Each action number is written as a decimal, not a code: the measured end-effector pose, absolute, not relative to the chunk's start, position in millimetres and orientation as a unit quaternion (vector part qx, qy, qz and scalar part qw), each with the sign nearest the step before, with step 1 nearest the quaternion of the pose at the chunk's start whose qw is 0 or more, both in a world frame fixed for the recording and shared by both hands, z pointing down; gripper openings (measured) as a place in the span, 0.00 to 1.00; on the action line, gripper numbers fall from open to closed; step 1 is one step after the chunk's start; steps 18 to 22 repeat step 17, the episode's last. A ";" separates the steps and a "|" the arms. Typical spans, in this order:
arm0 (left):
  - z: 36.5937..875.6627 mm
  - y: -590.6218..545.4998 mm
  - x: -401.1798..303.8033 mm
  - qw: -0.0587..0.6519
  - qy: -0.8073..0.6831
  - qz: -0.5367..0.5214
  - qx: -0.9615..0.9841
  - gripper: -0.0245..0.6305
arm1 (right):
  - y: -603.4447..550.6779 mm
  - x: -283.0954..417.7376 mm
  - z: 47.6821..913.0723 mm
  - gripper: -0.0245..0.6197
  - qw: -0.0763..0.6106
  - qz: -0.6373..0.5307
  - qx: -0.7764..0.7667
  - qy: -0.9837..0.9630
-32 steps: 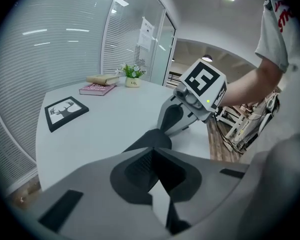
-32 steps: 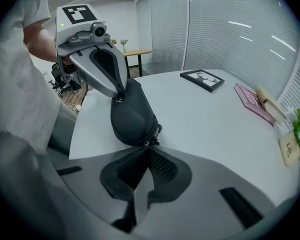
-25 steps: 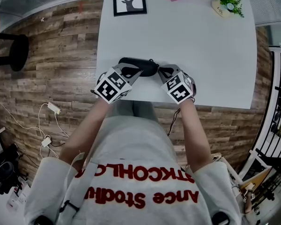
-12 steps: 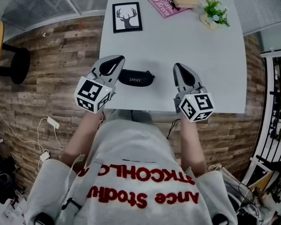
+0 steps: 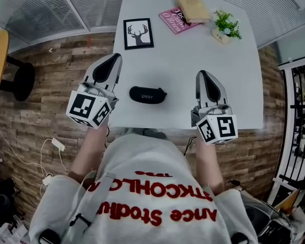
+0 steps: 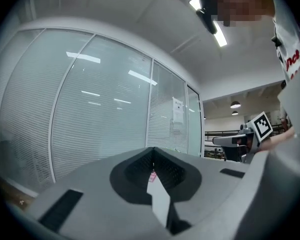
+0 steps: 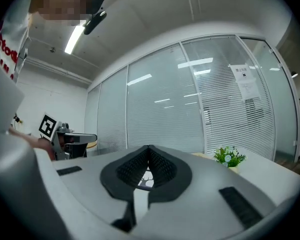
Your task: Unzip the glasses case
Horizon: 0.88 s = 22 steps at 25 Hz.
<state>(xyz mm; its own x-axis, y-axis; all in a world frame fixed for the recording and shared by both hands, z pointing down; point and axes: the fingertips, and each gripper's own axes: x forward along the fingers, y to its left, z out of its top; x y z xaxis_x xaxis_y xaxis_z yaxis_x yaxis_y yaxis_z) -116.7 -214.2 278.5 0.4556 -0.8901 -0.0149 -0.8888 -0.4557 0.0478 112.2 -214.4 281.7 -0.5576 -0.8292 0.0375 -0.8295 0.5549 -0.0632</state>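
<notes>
Nearest the person, the left gripper and the right gripper are held level over the near edge of the white table, one to each side, both pointing away from the body. Each has its jaws closed together with nothing between them. Judged from this, neither is at work on the task. They stand clear of the table's contents, in what looks like a rest or ready posture.

Between the two grippers, nearer the left one and touching neither, the black glasses case lies flat and lengthwise across the table, close to the near edge. That puts it within easy reach of both. Whether its zip is open or shut cannot be made out.

Beyond the gripper tips, well apart from the case, stand a framed deer picture, a pink book with a tan book overlapping it, and a potted plant.

Count: two grippers, one case, one picture, two books, one plant.
</notes>
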 end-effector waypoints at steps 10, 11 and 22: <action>269.5 -211.6 -125.7 0.005 -0.531 -0.028 0.847 0.05 | -212.2 107.3 256.5 0.06 -0.018 0.010 0.476 -0.879; 270.0 -210.9 -125.8 0.005 -0.530 -0.027 0.847 0.05 | -210.8 107.3 254.7 0.06 -0.020 0.006 0.476 -0.879; 274.5 -211.6 -127.2 0.007 -0.532 -0.024 0.846 0.05 | -211.2 106.6 256.5 0.06 -0.015 0.006 0.475 -0.880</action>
